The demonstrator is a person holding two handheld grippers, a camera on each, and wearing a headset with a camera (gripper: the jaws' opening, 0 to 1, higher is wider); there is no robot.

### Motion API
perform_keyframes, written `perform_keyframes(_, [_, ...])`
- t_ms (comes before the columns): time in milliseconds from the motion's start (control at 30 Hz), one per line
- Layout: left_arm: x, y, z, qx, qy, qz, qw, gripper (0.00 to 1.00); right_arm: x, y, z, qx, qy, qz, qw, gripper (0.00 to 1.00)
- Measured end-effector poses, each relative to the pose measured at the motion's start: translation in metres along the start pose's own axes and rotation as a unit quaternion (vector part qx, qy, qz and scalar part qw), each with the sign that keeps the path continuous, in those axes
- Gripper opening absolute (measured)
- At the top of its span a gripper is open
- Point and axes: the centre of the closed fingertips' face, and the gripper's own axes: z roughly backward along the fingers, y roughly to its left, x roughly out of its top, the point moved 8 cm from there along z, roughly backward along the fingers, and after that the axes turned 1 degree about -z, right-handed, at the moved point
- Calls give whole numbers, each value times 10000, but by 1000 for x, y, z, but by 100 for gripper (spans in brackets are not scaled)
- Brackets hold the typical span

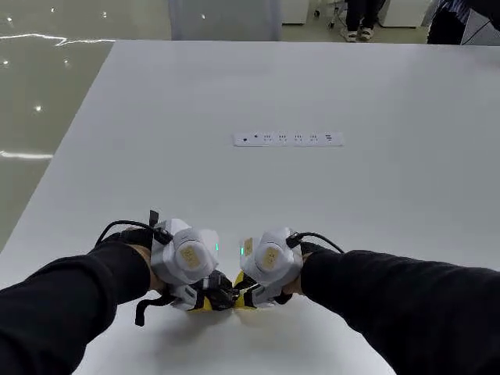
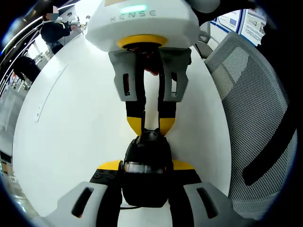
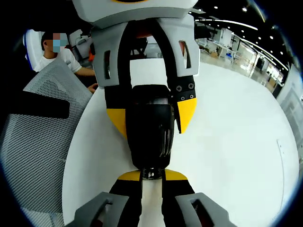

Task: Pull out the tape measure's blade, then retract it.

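Your left gripper [image 2: 144, 165] clamps the black rounded plastic tape measure [image 2: 144, 184], on the near side of the white power strip [image 1: 287, 139]; your right gripper [image 3: 150, 175] pinches its blade tip [image 2: 150, 134]. A shallow pinch could slip as you pull, letting the blade snap back

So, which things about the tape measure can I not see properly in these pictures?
Head view: the left gripper and right gripper cover most of the tape measure.
Left gripper view: the right gripper's fingertips hide the tape measure's front, so how much is pulled out cannot be told.
Right gripper view: the tape measure is too dark to read any marking.
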Motion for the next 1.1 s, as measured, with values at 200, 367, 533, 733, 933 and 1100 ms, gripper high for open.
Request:
perform_keyframes(200, [0, 0, 0, 4, -50, -9, 10000, 32, 1, 1, -2, -77, 88, 190, 9998, 9])
perform_keyframes(367, [-1, 0, 1, -16, -47, -39, 10000, 32, -1, 2, 1, -3, 8, 343, 9994, 8])
perform_keyframes(533, [-1, 0, 1, -60, -55, -72, 9999, 32, -7, 1, 4, 44, -78, 224, 9997, 8])
perform_keyframes(733, [-1, 1, 0, -76, -94, -12, 9999, 32, -12, 0, 8, 16, -150, 46, 9999, 8])
perform_keyframes(933, [-1, 0, 0, -57, -81, -16, 9999, 32, -11, 1, 8, 1, -141, 54, 9999, 8])
perform_keyframes(1100, [-1, 0, 0, -43, -78, -30, 10000, 32, -13, 1, 11, -28, -112, 60, 9999, 8])
